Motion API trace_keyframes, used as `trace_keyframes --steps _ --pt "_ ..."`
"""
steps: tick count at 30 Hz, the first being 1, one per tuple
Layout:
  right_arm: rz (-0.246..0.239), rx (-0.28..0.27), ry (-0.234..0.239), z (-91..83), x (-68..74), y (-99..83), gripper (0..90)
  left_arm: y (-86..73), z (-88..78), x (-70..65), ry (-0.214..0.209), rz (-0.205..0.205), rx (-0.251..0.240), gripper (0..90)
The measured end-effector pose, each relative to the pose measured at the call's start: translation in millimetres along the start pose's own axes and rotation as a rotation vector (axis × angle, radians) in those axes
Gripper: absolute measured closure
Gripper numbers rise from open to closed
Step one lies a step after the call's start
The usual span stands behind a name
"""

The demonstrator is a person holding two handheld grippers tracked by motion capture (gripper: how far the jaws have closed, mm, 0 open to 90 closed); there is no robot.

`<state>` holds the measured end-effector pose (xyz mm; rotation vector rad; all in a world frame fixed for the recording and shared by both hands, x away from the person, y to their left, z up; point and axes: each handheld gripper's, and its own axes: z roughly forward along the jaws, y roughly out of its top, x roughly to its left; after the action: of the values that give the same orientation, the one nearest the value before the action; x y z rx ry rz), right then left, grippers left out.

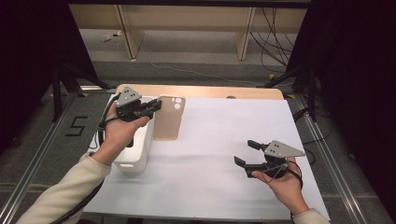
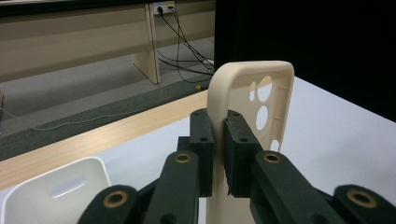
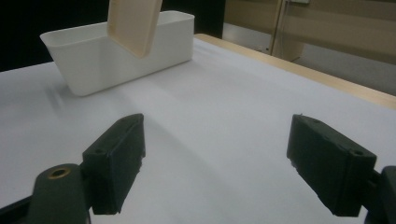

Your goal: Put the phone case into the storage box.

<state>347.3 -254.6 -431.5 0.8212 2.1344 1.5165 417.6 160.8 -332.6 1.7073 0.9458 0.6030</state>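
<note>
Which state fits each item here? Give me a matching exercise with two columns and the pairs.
Things:
1. left gripper
2. right gripper
3. phone case
4. white bin

States:
A. standing on the table by its left edge
B. jaws apart, nothing between them
C. pinched by one side wall, off the table
D. shut on something beige

Pairs: 1-D, 2-B, 3-C, 4-A

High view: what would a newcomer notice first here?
The beige phone case lifted off the table, pinched at its edge by the left gripper, beside the white bin at the table's left. Next, the right gripper low at the right, jaws wide with nothing between them.
</note>
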Motion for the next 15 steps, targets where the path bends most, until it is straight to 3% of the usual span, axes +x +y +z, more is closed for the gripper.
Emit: trace_keyframes --steps 9,15 --pt "-0.008 0.002 -0.005 0.3 -0.8 -0.7 20.6 -0.8 -1.5 3.9 0.010 0.001 0.003 83.2" --pt "0.017 0.008 0.011 0.3 0.2 -1.1 20.6 0.7 -2.8 6.3 0.014 0.005 0.000 83.2"
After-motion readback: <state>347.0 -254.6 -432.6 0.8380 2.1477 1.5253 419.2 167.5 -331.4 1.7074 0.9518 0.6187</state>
